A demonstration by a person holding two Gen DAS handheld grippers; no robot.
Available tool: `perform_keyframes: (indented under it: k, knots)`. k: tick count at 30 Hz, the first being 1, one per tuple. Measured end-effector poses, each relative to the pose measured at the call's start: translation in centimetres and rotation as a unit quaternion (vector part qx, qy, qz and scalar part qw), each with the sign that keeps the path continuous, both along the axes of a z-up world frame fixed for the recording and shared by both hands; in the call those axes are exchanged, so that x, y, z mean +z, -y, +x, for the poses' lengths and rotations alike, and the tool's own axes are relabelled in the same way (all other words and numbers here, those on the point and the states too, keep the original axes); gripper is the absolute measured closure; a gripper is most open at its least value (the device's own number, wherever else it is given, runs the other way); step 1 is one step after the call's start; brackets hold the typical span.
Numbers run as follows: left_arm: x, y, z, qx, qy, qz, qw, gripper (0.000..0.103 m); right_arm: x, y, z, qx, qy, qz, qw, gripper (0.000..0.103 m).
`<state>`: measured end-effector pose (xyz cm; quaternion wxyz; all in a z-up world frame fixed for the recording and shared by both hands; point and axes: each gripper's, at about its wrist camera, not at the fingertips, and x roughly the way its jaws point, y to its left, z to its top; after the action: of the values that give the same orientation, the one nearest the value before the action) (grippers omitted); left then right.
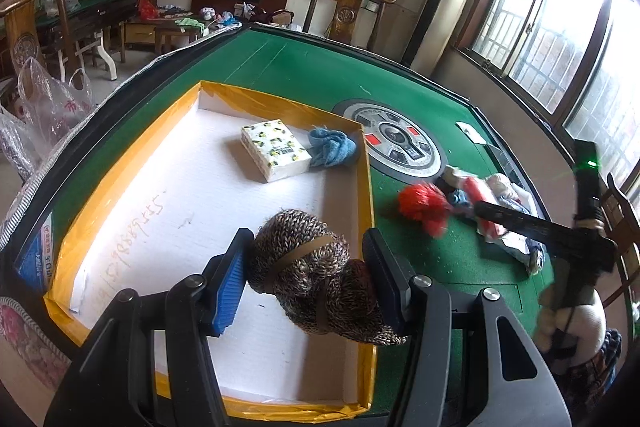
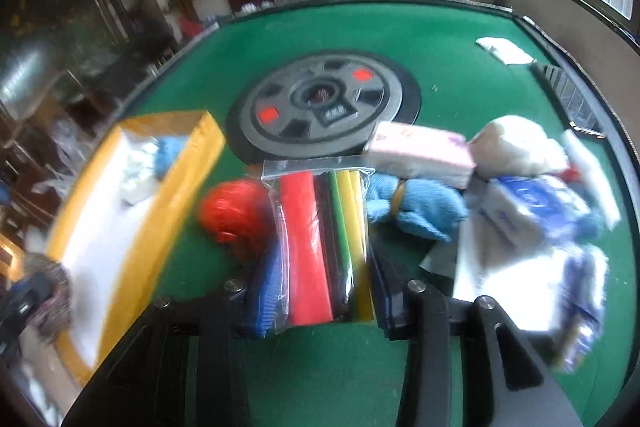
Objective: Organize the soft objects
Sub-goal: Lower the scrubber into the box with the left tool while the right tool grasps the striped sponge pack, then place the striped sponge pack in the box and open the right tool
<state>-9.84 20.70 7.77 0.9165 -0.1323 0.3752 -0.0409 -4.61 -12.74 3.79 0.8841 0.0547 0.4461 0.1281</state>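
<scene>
My left gripper (image 1: 308,279) is shut on a brown knitted bundle (image 1: 304,263) bound with bands, held over the yellow-rimmed white box (image 1: 120,163). In the box lie a tissue pack (image 1: 275,155) and a blue cloth (image 1: 332,147). My right gripper (image 2: 320,267) has its jaws on both sides of a clear bag of coloured rolls (image 2: 320,235) on the green table; the view is blurred. A red pompom (image 2: 232,215), a blue knitted item (image 2: 416,207), a pink pack (image 2: 420,151) and white-blue packs (image 2: 536,211) lie around it.
The green felt table (image 1: 320,75) has a round control hub (image 1: 396,143) in the middle. The box rim (image 2: 176,187) is left of the right gripper. A white card (image 2: 504,51) lies far right. Chairs, a window and plastic bags surround the table.
</scene>
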Motion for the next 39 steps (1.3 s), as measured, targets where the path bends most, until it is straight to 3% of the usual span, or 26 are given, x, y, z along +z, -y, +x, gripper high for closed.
perform_keyframes:
  k: [5,11,18,28,32,36,39]
  knots:
    - [0.3,-2.9,1.2,0.013,-0.008,-0.025,0.9996,0.048,2.6,-1.1,-0.8,0.028,0.019,0.026,0.999,0.067]
    - [0.5,-6.7,4.1,0.042,-0.016,-0.009,0.9989,0.048,3.3,-6.6,-0.5,0.088,0.014,0.045,0.995,0.067]
    - [-2.2,-8.4,9.4,0.041,-0.069,-0.017,0.9967,0.048,1.3,-14.6,1.0,0.146,-0.014,0.055,0.988,0.067]
    - [-4.6,-9.4,13.5,0.063,-0.1,-0.034,0.9924,0.048,-1.9,-19.9,1.9,0.183,-0.07,0.04,0.98,0.067]
    - [-5.0,-9.8,14.3,0.072,-0.106,-0.039,0.9911,0.043,-2.6,-21.1,2.3,0.193,-0.081,0.027,0.977,0.067]
    - [-4.7,-10.2,14.2,0.07,-0.1,-0.064,0.9905,0.03,-2.9,-22.1,3.2,0.194,-0.088,0.01,0.977,0.067]
    - [-4.3,-10.5,13.8,0.071,-0.097,-0.082,0.9893,0.03,-2.9,-22.6,4.2,0.187,-0.086,-0.006,0.978,0.067]
